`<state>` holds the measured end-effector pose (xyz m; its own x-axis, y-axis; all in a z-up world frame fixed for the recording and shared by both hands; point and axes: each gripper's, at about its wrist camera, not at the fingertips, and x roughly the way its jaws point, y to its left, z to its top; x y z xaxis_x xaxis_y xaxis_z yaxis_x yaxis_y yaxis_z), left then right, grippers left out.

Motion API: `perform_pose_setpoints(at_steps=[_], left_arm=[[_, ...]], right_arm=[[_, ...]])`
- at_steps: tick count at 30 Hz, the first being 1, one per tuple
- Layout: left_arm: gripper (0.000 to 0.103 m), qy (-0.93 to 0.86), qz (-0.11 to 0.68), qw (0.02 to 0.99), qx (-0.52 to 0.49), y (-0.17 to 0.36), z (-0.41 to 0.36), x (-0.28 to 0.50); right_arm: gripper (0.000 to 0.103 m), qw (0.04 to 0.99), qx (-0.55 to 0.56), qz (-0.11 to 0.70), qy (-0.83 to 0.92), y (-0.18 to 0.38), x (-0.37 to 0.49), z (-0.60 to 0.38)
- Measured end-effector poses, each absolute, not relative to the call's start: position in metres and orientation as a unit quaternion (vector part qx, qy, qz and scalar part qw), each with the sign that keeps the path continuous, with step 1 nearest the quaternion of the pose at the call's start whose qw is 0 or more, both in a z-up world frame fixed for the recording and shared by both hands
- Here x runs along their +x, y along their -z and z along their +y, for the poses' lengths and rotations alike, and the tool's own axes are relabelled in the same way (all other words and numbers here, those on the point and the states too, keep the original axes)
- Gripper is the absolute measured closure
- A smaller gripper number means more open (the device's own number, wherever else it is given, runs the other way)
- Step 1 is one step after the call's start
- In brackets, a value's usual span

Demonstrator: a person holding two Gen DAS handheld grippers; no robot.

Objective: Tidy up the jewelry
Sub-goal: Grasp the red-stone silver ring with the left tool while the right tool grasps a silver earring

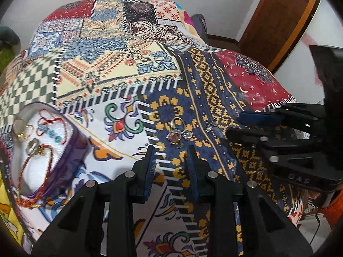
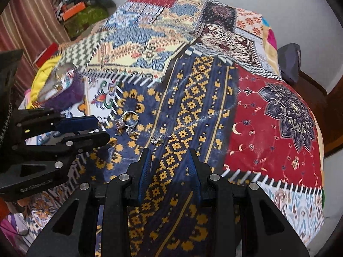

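Loose rings lay on the patchwork bedspread point(image 1: 120, 68), just ahead of our two empty grippers.

Going left to right in the left wrist view, we saw the purple jewelry box point(image 1: 70, 150) holding gold rings point(image 1: 24, 131), a turquoise bead bracelet point(image 1: 48, 131) and a red cord bracelet point(image 1: 36, 180). Right of it, our left gripper point(image 1: 171, 150) hovered with its jaws parted, nothing between them, and the pink-stone ring point(image 1: 174, 137) with a silver ring point(image 1: 179, 122) lay just beyond its tips. A small silver earring point(image 1: 208, 126) sat further right, close to the tips of our right gripper point(image 1: 238, 124), which was also spread and holding nothing. In the right wrist view that earring point(image 2: 157, 140) lay just ahead of the right gripper point(image 2: 169, 152).
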<state>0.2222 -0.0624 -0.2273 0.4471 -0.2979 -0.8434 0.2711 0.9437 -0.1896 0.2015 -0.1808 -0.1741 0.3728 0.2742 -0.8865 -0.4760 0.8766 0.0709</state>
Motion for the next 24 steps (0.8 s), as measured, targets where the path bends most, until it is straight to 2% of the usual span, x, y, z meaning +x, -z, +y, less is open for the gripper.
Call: perform_pose_setpoints(at_steps=[14, 17, 21, 24], left_arm=[[0.074, 0.161, 0.494, 0.854, -0.003, 0.233, -0.060, 0.226], [0.074, 0.159, 0.496, 0.854, 0.003, 0.232, -0.062, 0.224], [0.065, 0.160, 0.498, 0.852, -0.001, 0.233, -0.066, 0.224], [0.062, 0.163, 0.498, 0.852, 0.004, 0.232, -0.072, 0.223]], right_arm=[[0.072, 0.804, -0.154, 0.513, -0.259, 0.191, 0.214, -0.156], [0.085, 0.811, -0.153, 0.506, -0.250, 0.192, 0.212, -0.160], [0.090, 0.817, -0.157, 0.498, -0.245, 0.191, 0.212, -0.159], [0.091, 0.820, -0.156, 0.494, -0.244, 0.189, 0.208, -0.160]])
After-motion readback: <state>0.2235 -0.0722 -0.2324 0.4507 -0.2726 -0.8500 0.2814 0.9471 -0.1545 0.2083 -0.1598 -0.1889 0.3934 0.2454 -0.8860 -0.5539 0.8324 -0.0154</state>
